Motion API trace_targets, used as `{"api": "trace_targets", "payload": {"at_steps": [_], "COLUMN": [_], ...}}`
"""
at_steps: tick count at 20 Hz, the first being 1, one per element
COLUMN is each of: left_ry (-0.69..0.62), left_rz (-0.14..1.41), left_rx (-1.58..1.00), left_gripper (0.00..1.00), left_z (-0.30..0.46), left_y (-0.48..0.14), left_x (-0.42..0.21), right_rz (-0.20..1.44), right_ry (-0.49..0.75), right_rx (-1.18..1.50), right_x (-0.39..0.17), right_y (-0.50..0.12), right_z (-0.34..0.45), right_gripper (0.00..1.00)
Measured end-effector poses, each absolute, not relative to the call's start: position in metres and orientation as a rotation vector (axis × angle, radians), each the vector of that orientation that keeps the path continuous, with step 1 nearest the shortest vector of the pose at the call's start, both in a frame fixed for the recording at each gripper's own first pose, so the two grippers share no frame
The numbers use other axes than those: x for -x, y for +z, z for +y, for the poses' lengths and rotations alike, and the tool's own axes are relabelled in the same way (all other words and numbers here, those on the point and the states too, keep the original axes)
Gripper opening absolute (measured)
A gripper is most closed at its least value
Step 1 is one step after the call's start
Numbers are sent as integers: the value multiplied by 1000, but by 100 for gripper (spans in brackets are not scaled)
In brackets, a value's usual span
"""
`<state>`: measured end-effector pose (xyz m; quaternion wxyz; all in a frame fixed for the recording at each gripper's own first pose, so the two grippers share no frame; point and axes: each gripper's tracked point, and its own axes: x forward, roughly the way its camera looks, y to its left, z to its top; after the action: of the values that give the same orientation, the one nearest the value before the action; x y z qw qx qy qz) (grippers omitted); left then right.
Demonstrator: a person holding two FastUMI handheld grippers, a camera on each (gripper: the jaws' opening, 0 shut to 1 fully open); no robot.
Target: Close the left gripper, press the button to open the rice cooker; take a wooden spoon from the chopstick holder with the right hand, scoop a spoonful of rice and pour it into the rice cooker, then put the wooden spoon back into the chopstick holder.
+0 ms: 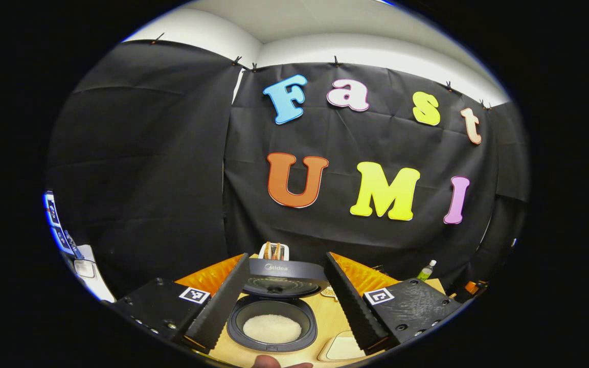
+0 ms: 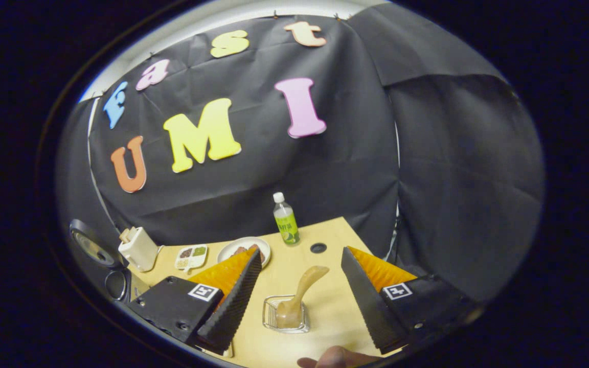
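Dark grey rice cooker stands open at the worktop's near edge, white rice pale in its black bowl. Left gripper shows black ribbed pads, orange backs and black-and-white square markers. On the pale wood worktop, a tan wooden spoon rests in a clear holder. Green-labelled bottle with white cap near the far edge; cream chopstick holder towards the far left corner.

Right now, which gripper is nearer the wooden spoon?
Right. The right gripper hangs open just short of the wooden spoon, which stands in a clear holder. The left gripper faces the open rice cooker.
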<state>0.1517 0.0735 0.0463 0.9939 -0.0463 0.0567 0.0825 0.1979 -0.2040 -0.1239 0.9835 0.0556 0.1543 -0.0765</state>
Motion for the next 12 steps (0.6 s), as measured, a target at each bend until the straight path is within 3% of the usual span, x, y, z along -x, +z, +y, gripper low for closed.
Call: {"api": "trace_targets", "payload": {"at_steps": [1,2,5,7,8,9,10,11,12], "left_ry": [167,171,161,161,164,172,181,179,175], "left_rz": [113,112,123,150,164,176,187,203,220], "left_rx": [92,93,91,70,62,56,52,54,63], "left_gripper": [95,95,95,95,95,94,95,95,95], "left_z": [75,79,82,88,90,93,95,96,96], "left_y": [47,48,41,31,27,22,20,15,10], "left_x": [-160,-169,-196,-212,-218,-224,-230,-236,-243], "right_rz": [284,261,236,245,241,234,237,238,238], "right_ry": [-143,-136,-87,-63,-67,-74,-78,-88,-95], "right_rx": [-84,-69,-99,-118,-116,-114,-104,-98,-92], "right_x": [-192,-184,-164,-152,-148,-142,-135,-129,-124], "right_y": [-110,-98,-84,-87,-86,-85,-88,-90,-90], "right_z": [-201,-198,-177,-171,-172,-174,-173,-175,-176], "right_gripper": [93,100,93,94,100,93,100,94,100]}}
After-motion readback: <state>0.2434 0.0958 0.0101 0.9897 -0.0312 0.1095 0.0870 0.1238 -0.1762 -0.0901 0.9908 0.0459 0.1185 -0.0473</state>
